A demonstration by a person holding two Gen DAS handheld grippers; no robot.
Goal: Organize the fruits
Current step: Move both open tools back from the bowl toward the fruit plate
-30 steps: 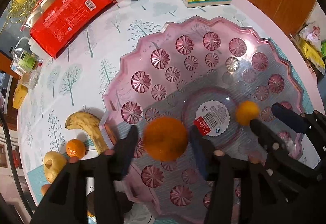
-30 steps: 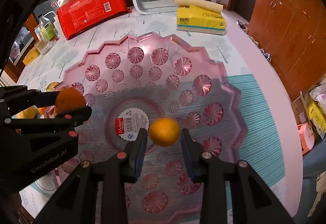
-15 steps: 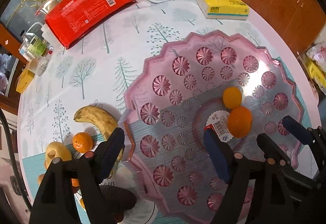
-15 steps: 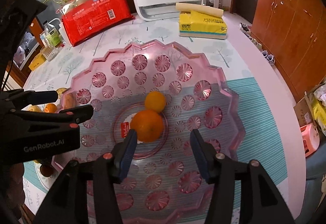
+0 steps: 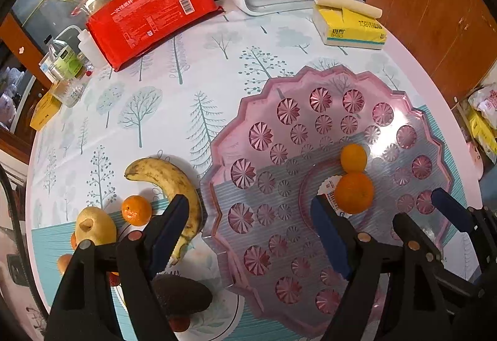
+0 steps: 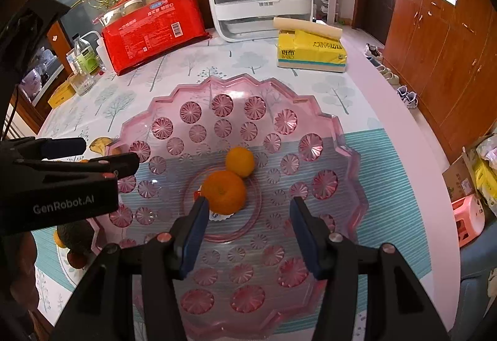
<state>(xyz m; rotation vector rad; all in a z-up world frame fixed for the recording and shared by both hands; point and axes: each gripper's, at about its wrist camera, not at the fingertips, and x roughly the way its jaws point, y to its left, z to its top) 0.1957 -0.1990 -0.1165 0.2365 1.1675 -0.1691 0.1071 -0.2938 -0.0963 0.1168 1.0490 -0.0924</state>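
The left gripper, seen from the right wrist at nine o'clock, carries "GenRobot.AI" in white on its black body. The yellow tissue pack at one o'clock shows "BABO", printed upside down. The red cup pack at eleven o'clock has white Chinese lettering and a barcode, too small to read.

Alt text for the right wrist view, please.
Two oranges sit touching at the centre of a pink scalloped tray, just beyond the open, empty right hand-held gripper. The left hand-held gripper reaches in from the left, also empty.
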